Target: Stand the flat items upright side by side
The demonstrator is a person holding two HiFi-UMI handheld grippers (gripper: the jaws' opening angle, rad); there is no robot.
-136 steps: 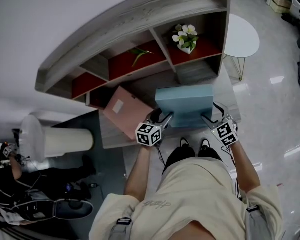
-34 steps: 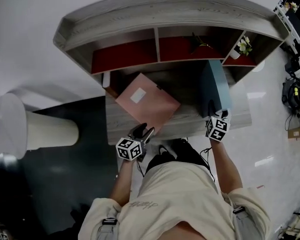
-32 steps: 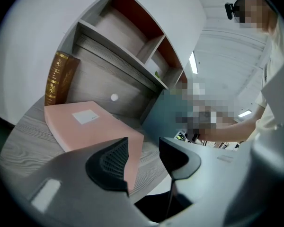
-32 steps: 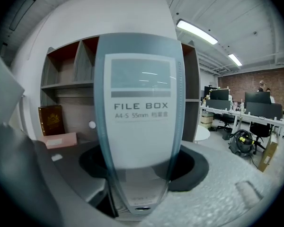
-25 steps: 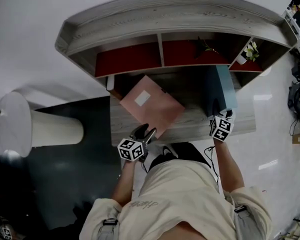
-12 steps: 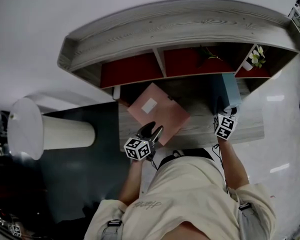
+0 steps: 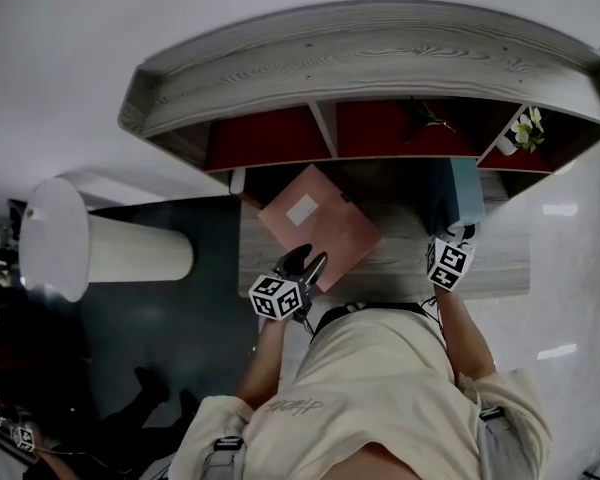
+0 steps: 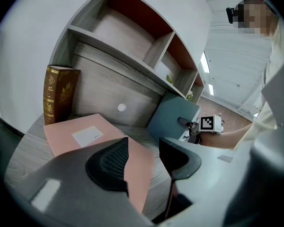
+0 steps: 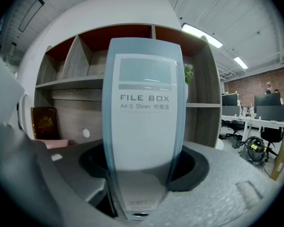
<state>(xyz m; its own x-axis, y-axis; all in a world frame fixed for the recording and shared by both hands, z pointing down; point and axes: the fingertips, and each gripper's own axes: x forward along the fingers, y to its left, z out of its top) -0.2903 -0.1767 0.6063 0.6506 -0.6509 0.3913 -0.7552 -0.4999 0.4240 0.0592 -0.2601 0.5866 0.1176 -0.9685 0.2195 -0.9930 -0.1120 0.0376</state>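
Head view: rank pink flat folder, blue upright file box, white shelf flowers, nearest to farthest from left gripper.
1. Pink flat folder, lying flat, left.
2. Blue upright file box, standing, right.
3. White flowers, in the right shelf compartment.

A grey shelf unit (image 7: 360,48) with red-backed compartments rose over the desk (image 7: 500,268) — a brown book (image 8: 59,96) upright beneath its left end, white flowers (image 7: 525,128) in its right compartment — a white round table (image 7: 55,238) nearby.

Grey shelf unit (image 7: 360,53) with red-backed cubbies (image 7: 270,138) stands on glossy floor (image 7: 570,218).
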